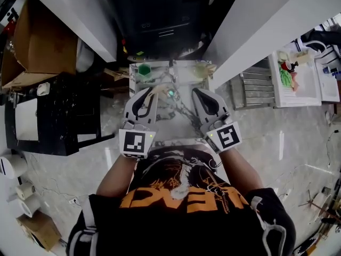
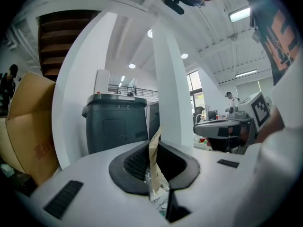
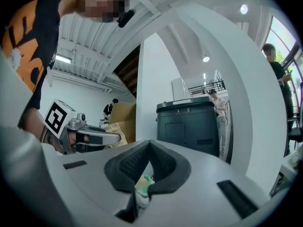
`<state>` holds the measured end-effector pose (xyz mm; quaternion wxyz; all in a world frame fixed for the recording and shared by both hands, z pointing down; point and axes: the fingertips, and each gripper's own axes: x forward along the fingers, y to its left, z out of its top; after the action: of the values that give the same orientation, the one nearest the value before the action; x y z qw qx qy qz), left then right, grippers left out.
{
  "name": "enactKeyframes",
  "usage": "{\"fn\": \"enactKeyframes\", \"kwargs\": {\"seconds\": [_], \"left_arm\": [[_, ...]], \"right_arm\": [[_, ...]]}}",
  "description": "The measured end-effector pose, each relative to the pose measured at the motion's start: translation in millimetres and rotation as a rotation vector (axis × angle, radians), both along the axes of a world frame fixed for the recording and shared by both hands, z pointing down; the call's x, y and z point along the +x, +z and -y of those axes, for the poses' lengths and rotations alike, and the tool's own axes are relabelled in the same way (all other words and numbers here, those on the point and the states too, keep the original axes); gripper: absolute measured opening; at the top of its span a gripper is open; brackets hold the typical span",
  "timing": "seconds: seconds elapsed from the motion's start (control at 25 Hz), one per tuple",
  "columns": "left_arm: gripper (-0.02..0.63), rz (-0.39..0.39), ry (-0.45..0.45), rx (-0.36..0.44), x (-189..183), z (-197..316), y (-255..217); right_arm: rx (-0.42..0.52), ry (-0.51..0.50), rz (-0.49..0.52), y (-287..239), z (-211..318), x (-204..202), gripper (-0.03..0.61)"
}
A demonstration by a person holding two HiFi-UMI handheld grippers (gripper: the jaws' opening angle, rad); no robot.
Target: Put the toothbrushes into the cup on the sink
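Note:
A small marbled sink (image 1: 184, 122) lies straight below me. At its back left stands a green cup (image 1: 144, 70); a clear cup (image 1: 201, 70) stands at its back right. My left gripper (image 1: 152, 91) hovers over the sink's left half, shut on a tan paper toothbrush package (image 2: 154, 157) that sticks up between its pads. My right gripper (image 1: 196, 92) hangs over the right half with its jaws together (image 3: 150, 144). A pale green thing (image 3: 143, 183) shows in the gap below its pads; whether it is pinched I cannot tell. A teal object (image 1: 171, 93) lies between the two grippers.
A cardboard box (image 1: 37, 36) and a black rack (image 1: 53, 116) stand to the left, with paper rolls (image 1: 21, 191) on the floor. A metal rack (image 1: 250, 89) and a cluttered white table (image 1: 298, 79) stand to the right. White walls flank a dark grey bin (image 3: 191, 124) behind the sink.

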<state>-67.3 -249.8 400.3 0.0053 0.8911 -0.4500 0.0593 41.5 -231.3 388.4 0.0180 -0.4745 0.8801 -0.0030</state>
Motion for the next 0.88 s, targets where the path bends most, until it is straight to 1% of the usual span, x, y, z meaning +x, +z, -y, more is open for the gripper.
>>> {"fn": "enactKeyframes", "kwargs": {"seconds": [0.2, 0.44, 0.64, 0.88], "left_arm": [[0.055, 0.055, -0.062, 0.009, -31.1, 30.5, 16.7], [0.055, 0.100, -0.130, -0.014, -59.3, 87.9, 59.7], [0.055, 0.122, -0.161, -0.051, -67.8, 122.6, 94.9], [0.055, 0.157, -0.157, -0.083, -64.3, 144.9, 127.3]], "right_arm": [[0.008, 0.008, 0.004, -10.5, -1.7, -6.8, 0.014], [0.004, 0.025, -0.008, -16.4, 0.1, -13.9, 0.014], [-0.011, 0.059, -0.029, -15.1, -0.6, -8.4, 0.012], [-0.035, 0.114, -0.053, -13.5, 3.7, 5.4, 0.013]]}}
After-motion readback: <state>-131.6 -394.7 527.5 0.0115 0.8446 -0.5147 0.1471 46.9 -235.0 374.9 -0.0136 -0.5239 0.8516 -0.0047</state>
